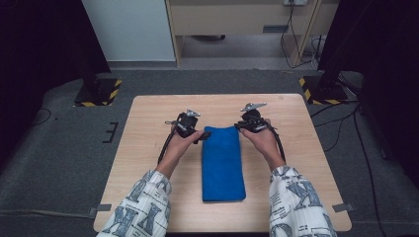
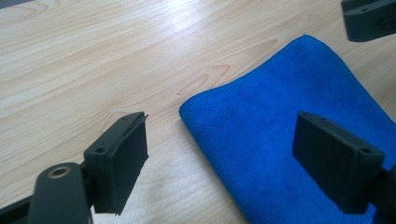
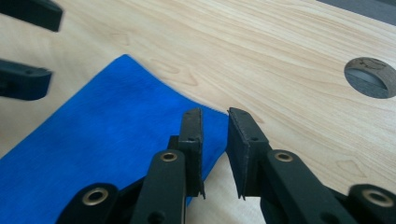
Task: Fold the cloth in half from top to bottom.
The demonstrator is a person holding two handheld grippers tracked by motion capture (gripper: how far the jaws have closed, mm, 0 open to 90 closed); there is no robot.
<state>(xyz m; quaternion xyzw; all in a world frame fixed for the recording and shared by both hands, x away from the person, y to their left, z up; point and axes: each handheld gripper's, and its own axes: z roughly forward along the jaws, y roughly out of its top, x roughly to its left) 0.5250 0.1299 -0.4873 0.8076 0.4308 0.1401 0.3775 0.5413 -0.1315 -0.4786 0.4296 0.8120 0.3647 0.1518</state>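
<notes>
Left tool point(image 2: 219, 149) gapes wide over blue towel point(image 2: 280, 140); right tool point(image 3: 215, 149) nearly closed, empty

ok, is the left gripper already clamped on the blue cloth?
No, the left gripper has its jaws wide apart, straddling the corner of the blue cloth without pinching it.

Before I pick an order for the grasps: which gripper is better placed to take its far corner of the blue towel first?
Left, probably. The left gripper has wide-open jaws straddling its corner of the towel. The right gripper has nearly closed jaws at its corner, not clamped.
</notes>
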